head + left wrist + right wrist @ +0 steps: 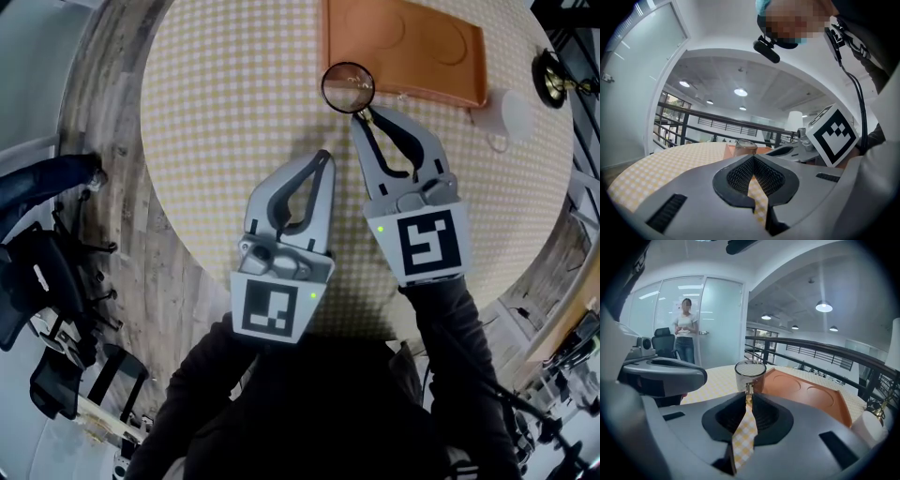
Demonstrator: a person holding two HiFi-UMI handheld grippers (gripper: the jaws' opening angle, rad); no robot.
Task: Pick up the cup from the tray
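Observation:
A clear glass cup (348, 86) with a small handle is at the near left corner of the orange tray (422, 70). My right gripper (361, 111) is shut on the cup's handle; in the right gripper view the cup (750, 372) stands upright just past the fingertips (749, 391), beside the tray (811, 397). Whether the cup rests on something or hangs free I cannot tell. My left gripper (325, 156) hovers shut and empty over the checked tablecloth, left of the right one. In the left gripper view the cup (746, 146) shows beyond the shut left gripper (753, 158).
The round table (216, 112) has a yellow checked cloth. A white cup (511, 112) stands right of the tray, with a dark ornament (555, 80) at the table's edge. Office chairs (56, 309) stand on the floor at left. A person (685, 331) stands by a glass door.

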